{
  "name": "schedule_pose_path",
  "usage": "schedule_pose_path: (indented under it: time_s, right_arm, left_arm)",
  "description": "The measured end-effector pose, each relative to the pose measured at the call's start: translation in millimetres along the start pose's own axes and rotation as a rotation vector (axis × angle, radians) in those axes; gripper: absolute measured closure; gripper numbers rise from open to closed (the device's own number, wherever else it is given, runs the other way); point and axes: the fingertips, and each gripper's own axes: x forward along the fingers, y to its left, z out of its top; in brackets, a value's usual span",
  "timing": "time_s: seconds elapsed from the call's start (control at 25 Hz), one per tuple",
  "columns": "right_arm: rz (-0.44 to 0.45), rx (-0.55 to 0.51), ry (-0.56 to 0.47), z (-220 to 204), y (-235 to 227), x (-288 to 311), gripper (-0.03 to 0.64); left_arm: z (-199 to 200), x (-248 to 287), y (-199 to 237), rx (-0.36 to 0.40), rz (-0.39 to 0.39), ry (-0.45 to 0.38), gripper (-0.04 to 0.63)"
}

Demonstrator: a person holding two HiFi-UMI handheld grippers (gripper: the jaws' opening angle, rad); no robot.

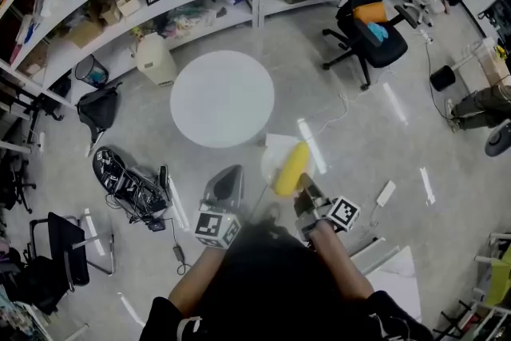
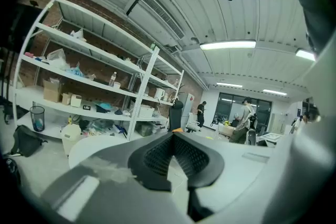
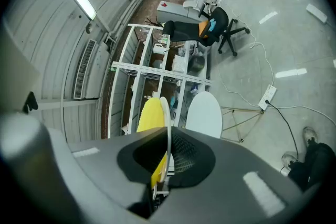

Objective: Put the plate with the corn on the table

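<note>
Black jaws of the right gripper (image 3: 168, 140) are almost all the way shut. They pinch the thin near rim of the white plate (image 3: 167, 113). The yellow corn (image 3: 150, 115) lies on the plate, just past the jaw tips. The left gripper (image 2: 173, 136) has its jaws shut too, with nothing between them. It hangs beside the right one and holds nothing.

From the head view, the plate (image 1: 274, 156) sticks straight out in front of the right gripper (image 1: 307, 192), up in the air over the grey floor (image 1: 359, 140). The round white table (image 1: 222, 98) is farther out, ahead of the jaws and a bit to their left. The far rim of the plate looks close to the table's edge but is not over it yet.

The corn (image 1: 291, 168) is a long cob. Its long side runs in line with the jaws, one end near the tips and the other end pointing away toward the table.

To do this step well, I think the plate should go forward and left until it is over the table top. The grip is only on one edge, so the plate should be kept flat and moved slowly, or the corn may roll off. From above I cannot be sure how flat it sits right now. The jaws should open only when the plate rests on the table.
</note>
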Motion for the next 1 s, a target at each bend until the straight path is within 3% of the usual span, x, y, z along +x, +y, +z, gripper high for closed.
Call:
schedule_pose_path:
  time_s: [1.0]
  right_arm:
    - [0.003, -0.005, 0.049, 1, -6, 3, 0.598]
  left_arm:
    - [-9, -13, -15, 0.000, 0.056, -0.019, 0.592]
